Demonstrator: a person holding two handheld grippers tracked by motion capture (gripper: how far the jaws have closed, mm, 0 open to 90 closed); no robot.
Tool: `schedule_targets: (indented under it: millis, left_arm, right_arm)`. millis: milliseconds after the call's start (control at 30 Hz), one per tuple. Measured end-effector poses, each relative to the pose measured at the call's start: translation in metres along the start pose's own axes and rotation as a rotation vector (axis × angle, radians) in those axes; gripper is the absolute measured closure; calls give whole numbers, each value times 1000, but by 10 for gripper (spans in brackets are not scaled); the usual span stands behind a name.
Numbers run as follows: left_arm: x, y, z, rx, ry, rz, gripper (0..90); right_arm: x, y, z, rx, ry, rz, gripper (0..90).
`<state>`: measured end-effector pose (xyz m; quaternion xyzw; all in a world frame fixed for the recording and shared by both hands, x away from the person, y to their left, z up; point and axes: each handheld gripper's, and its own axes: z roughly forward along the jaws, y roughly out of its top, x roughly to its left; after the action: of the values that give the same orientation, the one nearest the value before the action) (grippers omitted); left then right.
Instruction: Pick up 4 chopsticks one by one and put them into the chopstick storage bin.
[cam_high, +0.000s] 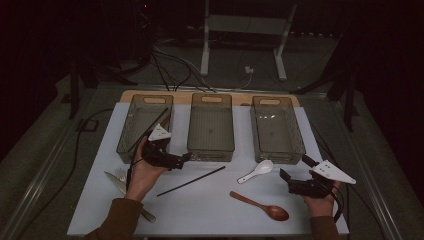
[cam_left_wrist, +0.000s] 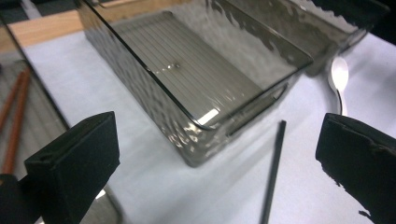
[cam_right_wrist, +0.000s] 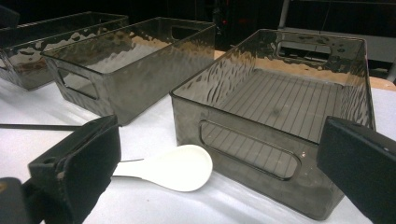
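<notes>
Dark room, white tabletop (cam_high: 210, 200) with three smoked clear plastic bins in a row at the far edge. Left gripper (cam_high: 175, 161) sits at the near end of the left bin (cam_high: 142, 125), pointed toward the middle bin (cam_high: 211, 127); jaws spread wide, nothing between them. Black chopstick (cam_high: 191, 181) lies flat on the table just in front of it, running diagonally below the middle bin's near corner; another dark stick leans in the left bin. Right gripper (cam_high: 292, 182) is low near the table's right front, jaws wide apart, empty, facing the right bin (cam_high: 276, 129). White ceramic spoon (cam_right_wrist: 180, 167) lies just ahead of it, close to the right bin's near wall. Wooden spoon (cam_high: 260, 205) lies nearer the front edge. Metal cutlery (cam_high: 120, 182) lies by the left wrist.
</notes>
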<state>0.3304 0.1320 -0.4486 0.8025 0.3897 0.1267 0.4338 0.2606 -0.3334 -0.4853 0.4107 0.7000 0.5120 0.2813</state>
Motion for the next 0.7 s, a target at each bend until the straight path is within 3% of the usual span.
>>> schedule_targets:
  millis: [700]
  left_arm:
    - [-25, -21, 32, 94, -64, 42, 15]
  right_arm:
    - [0, 0, 0, -2, 0, 0, 2]
